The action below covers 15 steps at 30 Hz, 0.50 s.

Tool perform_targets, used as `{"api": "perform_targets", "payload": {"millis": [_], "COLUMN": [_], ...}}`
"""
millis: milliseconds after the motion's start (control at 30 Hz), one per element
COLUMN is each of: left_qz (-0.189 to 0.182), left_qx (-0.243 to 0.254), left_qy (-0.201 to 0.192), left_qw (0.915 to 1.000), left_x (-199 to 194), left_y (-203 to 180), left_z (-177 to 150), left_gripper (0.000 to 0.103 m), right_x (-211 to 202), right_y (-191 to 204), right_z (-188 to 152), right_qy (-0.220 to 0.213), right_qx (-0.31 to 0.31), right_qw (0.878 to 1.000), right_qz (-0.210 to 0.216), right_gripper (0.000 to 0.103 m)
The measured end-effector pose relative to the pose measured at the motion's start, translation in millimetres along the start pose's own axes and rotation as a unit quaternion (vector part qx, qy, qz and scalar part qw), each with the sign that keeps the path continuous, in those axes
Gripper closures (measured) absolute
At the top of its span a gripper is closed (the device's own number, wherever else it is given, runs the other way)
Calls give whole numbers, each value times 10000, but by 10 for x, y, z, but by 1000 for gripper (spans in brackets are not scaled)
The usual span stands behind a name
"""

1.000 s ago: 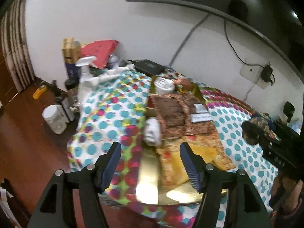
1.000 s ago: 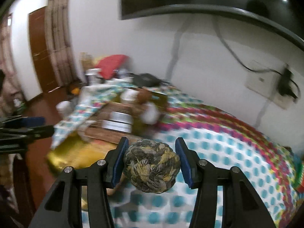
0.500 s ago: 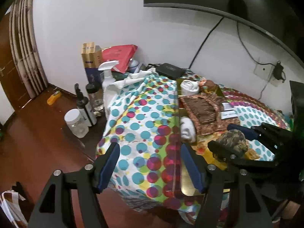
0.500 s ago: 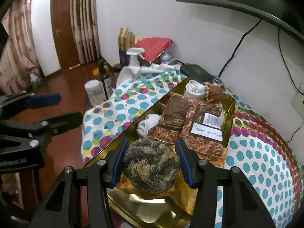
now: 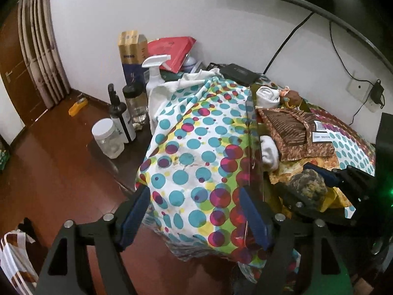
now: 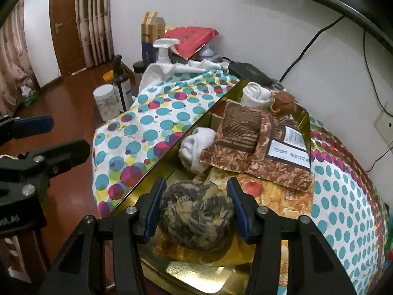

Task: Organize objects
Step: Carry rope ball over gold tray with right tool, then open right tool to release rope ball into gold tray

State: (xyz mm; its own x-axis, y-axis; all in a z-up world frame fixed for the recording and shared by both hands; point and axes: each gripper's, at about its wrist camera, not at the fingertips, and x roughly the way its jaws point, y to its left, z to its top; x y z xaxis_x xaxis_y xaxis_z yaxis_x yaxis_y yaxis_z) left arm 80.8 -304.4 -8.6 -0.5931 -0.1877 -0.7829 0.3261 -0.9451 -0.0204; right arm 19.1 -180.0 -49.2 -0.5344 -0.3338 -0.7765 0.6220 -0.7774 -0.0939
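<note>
My right gripper [image 6: 195,205] is shut on a ball of mottled brown, yellow and grey yarn [image 6: 196,217] and holds it over the near end of a gold tray [image 6: 194,276]. The tray holds brown patterned packets [image 6: 255,145], rolled white socks [image 6: 196,147] and a small brown pouch [image 6: 283,102]. In the left wrist view the yarn ball [image 5: 307,185] and right gripper [image 5: 309,188] show at the right. My left gripper [image 5: 195,207] hangs over the left edge of the polka-dot cloth [image 5: 196,147], its jaws opening with nothing between them.
The tray lies on a table under a polka-dot cloth [image 6: 152,127]. Left of it stand a clear jar [image 5: 108,139], a dark pump bottle [image 5: 120,115], a spray bottle [image 5: 153,73] and a tall box [image 5: 131,59]. A black device [image 5: 239,73] lies by the wall. Wooden floor lies at the left.
The right gripper has carried the yarn ball from over the cloth to the tray's near end. The left gripper has drifted left off the tray and its jaws have widened.
</note>
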Motion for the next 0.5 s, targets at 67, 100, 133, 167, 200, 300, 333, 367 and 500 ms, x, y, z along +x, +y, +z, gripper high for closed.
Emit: {"api": "perform_targets", "payload": {"millis": [67, 100, 133, 167, 200, 300, 333, 367, 500], "left_qz": [-62, -88, -113, -153, -175, -278, -297, -313, -291], "left_qx": [-19, -29, -36, -77, -110, -151, -141, -133, -129], "left_qy": [31, 76, 100, 103, 128, 164, 164, 179, 221], "left_qw": [10000, 9999, 9999, 9998, 9997, 9994, 9993, 9993, 9992], "left_x": [9, 19, 22, 17, 20, 8, 3, -3, -29], "left_y": [7, 5, 4, 5, 2, -5, -10, -14, -5], "left_z": [-2, -2, -2, -5, -3, -8, -9, -12, -30], "left_gripper": [26, 26, 26, 25, 25, 25, 25, 24, 24], "right_x": [32, 42, 45, 46, 50, 51, 49, 45, 30], "right_y": [21, 36, 57, 69, 74, 88, 88, 95, 124], "right_z": [-21, -36, -46, -51, -56, -70, -75, -80, -80], "right_qy": [77, 88, 91, 106, 141, 179, 185, 193, 209], "right_qx": [42, 29, -12, -31, -5, -7, 3, 2, 13], "right_qw": [10000, 10000, 9999, 9999, 9999, 9998, 9998, 9998, 9998], "right_qz": [44, -11, -67, -73, -54, -102, -94, -82, -67], "right_gripper": [54, 54, 54, 54, 54, 54, 53, 53, 45]}}
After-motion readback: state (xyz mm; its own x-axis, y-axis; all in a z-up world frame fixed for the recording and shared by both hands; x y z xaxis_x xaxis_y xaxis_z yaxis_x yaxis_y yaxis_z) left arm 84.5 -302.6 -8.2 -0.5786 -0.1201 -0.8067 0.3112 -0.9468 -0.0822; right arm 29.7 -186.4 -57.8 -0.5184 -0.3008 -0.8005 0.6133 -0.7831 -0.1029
